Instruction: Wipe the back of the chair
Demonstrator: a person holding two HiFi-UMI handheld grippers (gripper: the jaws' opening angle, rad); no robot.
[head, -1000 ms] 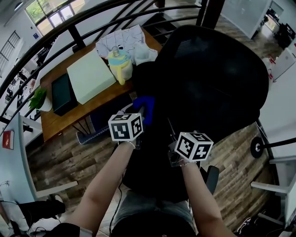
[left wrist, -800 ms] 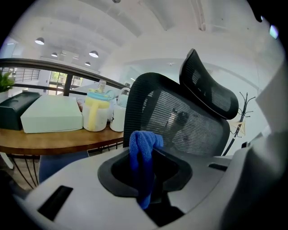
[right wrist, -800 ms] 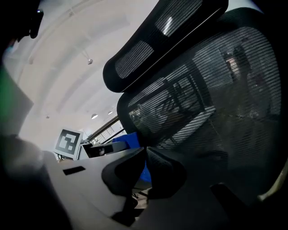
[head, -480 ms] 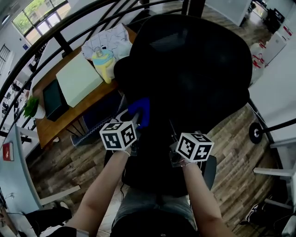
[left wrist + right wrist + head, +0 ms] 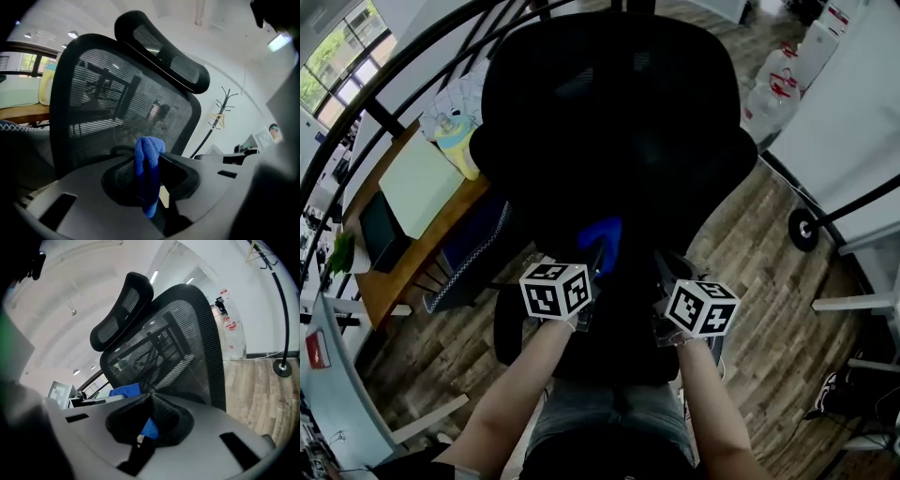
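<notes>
Two hand-held grippers reach forward from the lower middle of the head view toward the black mesh back of the office chair [image 5: 619, 122], which fills the upper centre of the frame. The left gripper [image 5: 598, 255] is clenched on a folded blue microfibre cloth [image 5: 148, 173]. In the left gripper view the cloth stands up out of the closed jaws as a rounded fold, with a tail hanging below them. That fold is the part presented to the chair, so it serves as the wiping pad. It sits low before the mesh, near the bottom of the backrest, though I cannot tell whether it actually touches. The curved black headrest [image 5: 164, 51] rises at the top of that view, well apart from the cloth.

The right gripper [image 5: 151, 397] has its jaws pressed together at the tips and grips nothing I can name. A small blue patch shows in the hollow behind the tips, and I cannot tell what it is. This gripper hovers just right of the left one, probably ready to steady the chair, since a swivel chair would likely turn under a push.

Judging from the cloth's low position, most of the mesh above is yet to be covered. A brown wooden desk [image 5: 384, 281] stands at the left of the frame beyond the chair, on wood-plank floor [image 5: 769, 309].
</notes>
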